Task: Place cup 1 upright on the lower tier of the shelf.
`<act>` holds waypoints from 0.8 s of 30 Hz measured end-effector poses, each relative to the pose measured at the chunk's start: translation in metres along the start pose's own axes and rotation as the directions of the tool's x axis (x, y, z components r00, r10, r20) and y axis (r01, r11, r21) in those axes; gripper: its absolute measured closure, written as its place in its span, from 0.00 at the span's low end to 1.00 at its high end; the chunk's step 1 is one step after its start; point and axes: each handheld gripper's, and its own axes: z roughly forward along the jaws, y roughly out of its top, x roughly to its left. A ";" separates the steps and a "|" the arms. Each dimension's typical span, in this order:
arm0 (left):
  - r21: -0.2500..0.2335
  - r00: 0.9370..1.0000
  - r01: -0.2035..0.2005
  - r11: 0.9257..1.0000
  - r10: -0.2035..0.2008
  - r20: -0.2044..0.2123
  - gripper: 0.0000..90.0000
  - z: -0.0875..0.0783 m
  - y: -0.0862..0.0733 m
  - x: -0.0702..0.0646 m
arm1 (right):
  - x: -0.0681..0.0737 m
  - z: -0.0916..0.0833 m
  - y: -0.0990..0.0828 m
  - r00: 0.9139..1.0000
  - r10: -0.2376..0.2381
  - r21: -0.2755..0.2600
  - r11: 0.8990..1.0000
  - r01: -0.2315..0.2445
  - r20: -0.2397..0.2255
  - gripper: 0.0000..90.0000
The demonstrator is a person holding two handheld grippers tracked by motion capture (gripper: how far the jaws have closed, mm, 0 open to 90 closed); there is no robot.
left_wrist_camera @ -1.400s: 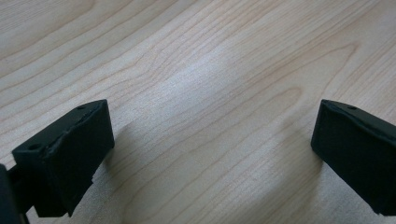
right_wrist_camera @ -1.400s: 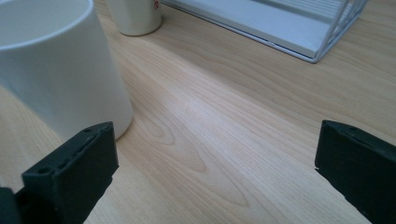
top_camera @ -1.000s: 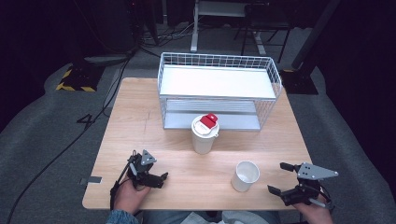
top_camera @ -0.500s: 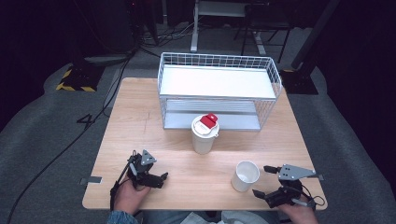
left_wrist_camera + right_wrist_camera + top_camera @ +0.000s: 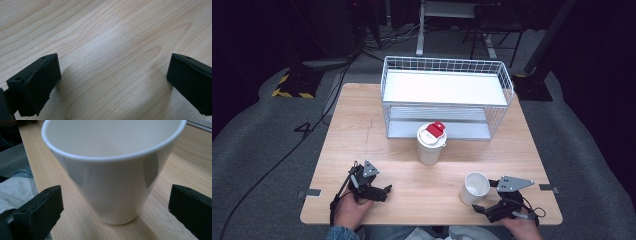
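Since a second ago the right gripper [image 5: 492, 201] has slid in from the table's right edge toward the open white cup [image 5: 475, 187], and now sits just beside it at the near right of the wooden table [image 5: 362, 125], while the left gripper [image 5: 371, 186] rests where it was at the near left. In the right gripper view the cup [image 5: 113, 170] stands upright between the two black jaws, which are spread wide with clear gaps on both sides, touching nothing. The left gripper's jaws are likewise wide apart, with bare wood between them in its own view. Farther back a taller lidded cup [image 5: 431, 144] with a red tab on top stands in front of the white wire basket [image 5: 447, 95], well apart from both tools. The open cup looks empty and thin-walled (probably paper or light plastic), so I judge it very light, easy to tip or skid on the smooth wood, and liable to buckle if squeezed hard. Its tapered wall would likely let it slip downward out of a loose grip. The best hold seems to be on the upper half of the wall, below the rolled rim, closing gently and squarely from both sides.
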 end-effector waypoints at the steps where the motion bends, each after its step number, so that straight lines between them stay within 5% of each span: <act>1: 0.000 1.000 0.000 1.000 0.000 0.000 0.00 0.000 0.000 0.000 | 0.000 0.001 0.000 1.000 0.000 0.000 1.000 0.000 0.000 0.00; 14: 0.000 1.000 0.000 1.000 0.000 0.000 0.00 0.000 0.000 0.000 | 0.004 0.016 0.002 1.000 -0.011 -0.008 1.000 0.011 -0.005 0.23; 24: 0.000 1.000 -0.001 1.000 0.001 0.000 0.00 0.000 0.000 0.000 | 0.007 0.016 0.004 0.999 -0.040 0.000 0.999 0.040 0.021 0.26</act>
